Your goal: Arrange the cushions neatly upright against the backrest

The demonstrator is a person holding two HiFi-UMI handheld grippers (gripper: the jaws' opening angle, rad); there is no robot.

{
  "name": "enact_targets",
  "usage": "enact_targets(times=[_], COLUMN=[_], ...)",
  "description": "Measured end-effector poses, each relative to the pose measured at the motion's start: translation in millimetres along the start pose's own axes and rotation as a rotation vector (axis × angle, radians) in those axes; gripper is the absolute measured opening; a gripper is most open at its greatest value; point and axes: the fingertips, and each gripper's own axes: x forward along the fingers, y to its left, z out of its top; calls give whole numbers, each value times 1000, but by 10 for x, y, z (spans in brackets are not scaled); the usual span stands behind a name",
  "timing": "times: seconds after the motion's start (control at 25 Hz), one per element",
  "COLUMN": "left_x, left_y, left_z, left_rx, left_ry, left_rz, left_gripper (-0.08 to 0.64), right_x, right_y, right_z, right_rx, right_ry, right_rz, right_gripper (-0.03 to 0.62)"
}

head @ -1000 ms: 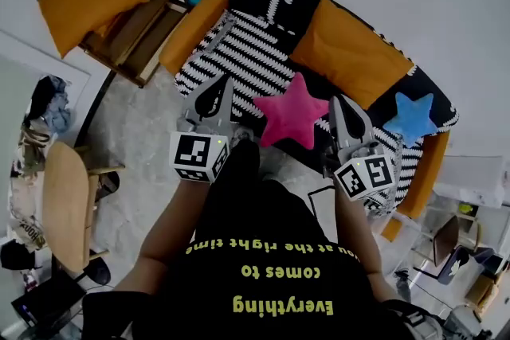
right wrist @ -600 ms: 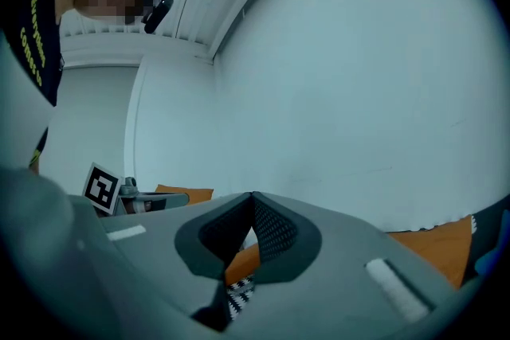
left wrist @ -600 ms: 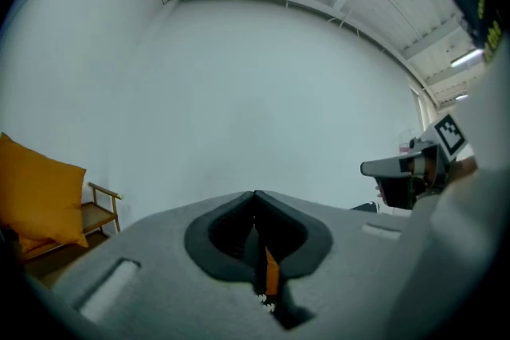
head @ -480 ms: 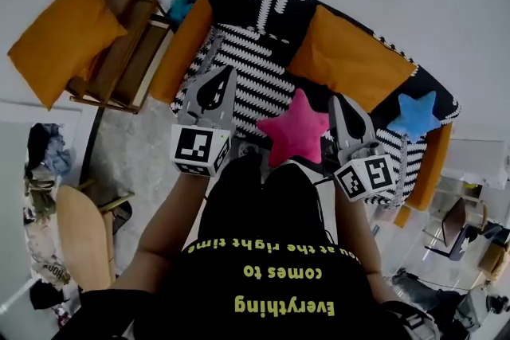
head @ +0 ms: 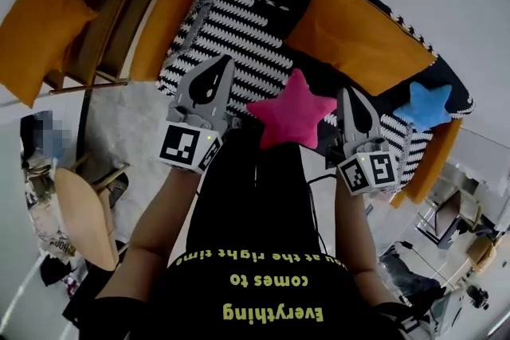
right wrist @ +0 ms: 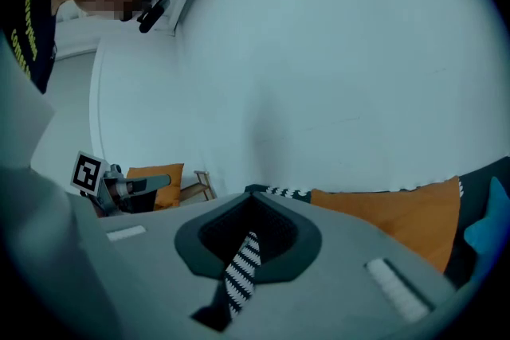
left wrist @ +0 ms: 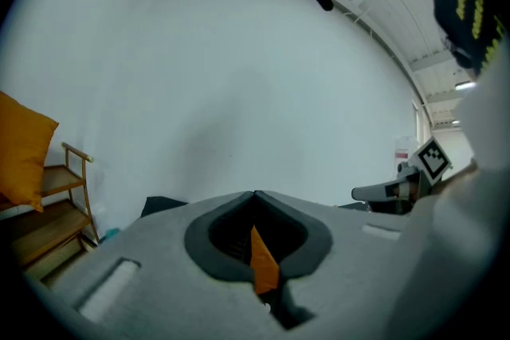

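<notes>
Head view looks down past the person's black T-shirt with yellow lettering (head: 263, 291) onto a sofa in a black-and-white striped cover (head: 231, 36). A pink star-shaped plush cushion (head: 291, 111) lies at the front edge of the seat, between the two grippers and well off the backrest. A smaller blue star-shaped cushion (head: 424, 106) sits at the seat's right end, near the sofa's orange right arm (head: 430, 163). A large orange rectangular cushion (head: 358, 32) leans against the backrest behind the two stars.

The left gripper (head: 221, 61) hangs over the left part of the seat, just to the left of the pink star. The right gripper (head: 348, 93) is close beside the star's right-hand point; whether it touches the plush I cannot tell from here.

Left gripper view shows that gripper's grey jaws brought together, the tips meeting at the middle (left wrist: 255, 193), with only a sliver of orange showing through the slit beneath them. Right gripper view shows the same on the other side: jaws together at the tips (right wrist: 253, 197), a strip of the striped cover seen through the slit, and the big orange cushion (right wrist: 398, 211) beyond against the white wall.

Off to the sofa's left stands a wooden slatted chair (head: 103, 12) carrying another orange cushion (head: 40, 24).
</notes>
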Motion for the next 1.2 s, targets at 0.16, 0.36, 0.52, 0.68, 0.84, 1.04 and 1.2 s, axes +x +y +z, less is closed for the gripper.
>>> enact_targets(times=[0.16,0.36,0.52,0.68,0.84,1.04,1.2], left_x=[300,572,664,760,605,439,392], left_y=[26,73,96,-56,96,102,-13], left_z=[-460,-1303,-1810,-2443,-3080,-4046,-4460], left_rx=[-67,-152,-201,-217,-248,-312,-338], left_ry=[14,123,144,245,339,514,591], left_rz=[34,105,206,251,346,347,339], left_gripper=[0,0,37,87,113,216,270], right_x=[315,406,340,166,112,227,274], right_y=[-366,-882,-1291,-1747,-2040,-2218,-2371], right_z=[-526,-1369,-2054,-2824,-3531,-3998,-4165], right_rx=[-90,-86,-218,-239,-206,-154,-32], right_ry=[108,289,438,595,732,762,748], right_rz=[11,-2,12,73,68,65,100], right_gripper=[12,68,151,197,261,335,407])
